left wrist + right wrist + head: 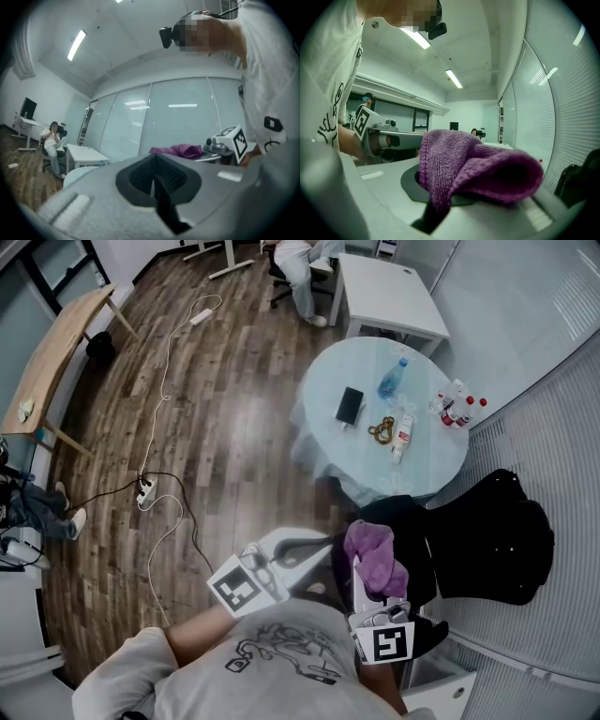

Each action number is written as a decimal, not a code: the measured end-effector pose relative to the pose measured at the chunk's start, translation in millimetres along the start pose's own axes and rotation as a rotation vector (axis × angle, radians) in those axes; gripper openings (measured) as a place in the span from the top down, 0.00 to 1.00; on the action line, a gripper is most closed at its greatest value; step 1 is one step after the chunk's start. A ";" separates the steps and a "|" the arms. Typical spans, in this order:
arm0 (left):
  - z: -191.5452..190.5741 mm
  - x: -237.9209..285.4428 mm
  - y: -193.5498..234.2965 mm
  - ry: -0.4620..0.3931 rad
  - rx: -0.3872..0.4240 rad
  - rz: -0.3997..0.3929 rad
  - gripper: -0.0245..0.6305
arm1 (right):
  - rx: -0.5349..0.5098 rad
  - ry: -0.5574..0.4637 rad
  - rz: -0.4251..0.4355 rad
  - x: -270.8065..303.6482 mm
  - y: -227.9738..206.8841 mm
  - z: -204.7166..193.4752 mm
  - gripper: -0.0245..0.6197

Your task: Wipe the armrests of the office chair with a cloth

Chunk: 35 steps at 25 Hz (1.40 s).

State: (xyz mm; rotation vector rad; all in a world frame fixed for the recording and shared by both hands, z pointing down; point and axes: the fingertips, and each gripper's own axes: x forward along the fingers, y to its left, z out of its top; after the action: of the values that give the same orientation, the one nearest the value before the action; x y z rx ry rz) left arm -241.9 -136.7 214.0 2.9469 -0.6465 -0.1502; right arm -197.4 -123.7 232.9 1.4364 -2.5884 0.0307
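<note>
The left gripper [157, 183] is seen closed, with nothing held. By the right gripper [440, 201] a purple terry cloth [473, 164] is pinched at one fold, above the black office chair [487, 540]. The cloth is judged light, soft and floppy, best gripped bunched.

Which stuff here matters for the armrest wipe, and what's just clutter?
For the job: purple cloth, shut in the right tongs; black office chair; left tongs, shut, empty.
Lying about: phone, blue bottle, red-capped bottles on the round table; power strip on the floor.
</note>
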 end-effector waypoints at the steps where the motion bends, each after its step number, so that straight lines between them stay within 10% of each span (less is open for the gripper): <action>1: -0.7 1.9 1.9 0.000 -0.002 0.002 0.96 | 0.003 -0.001 -0.002 1.8 -2.7 -0.5 0.92; 20: -8.6 49.5 14.2 0.038 -0.030 0.053 0.96 | -0.007 0.008 0.019 1.4 -57.2 -4.3 0.92; 35: -89.3 79.3 14.8 0.164 -0.112 0.037 0.96 | 0.089 0.154 0.031 -2.6 -69.0 -82.8 0.92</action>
State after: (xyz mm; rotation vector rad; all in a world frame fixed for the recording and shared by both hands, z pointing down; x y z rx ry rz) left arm -165.3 -174.9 298.6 2.8009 -0.6467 0.0562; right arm -125.6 -149.4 309.1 1.3649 -2.5119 0.2532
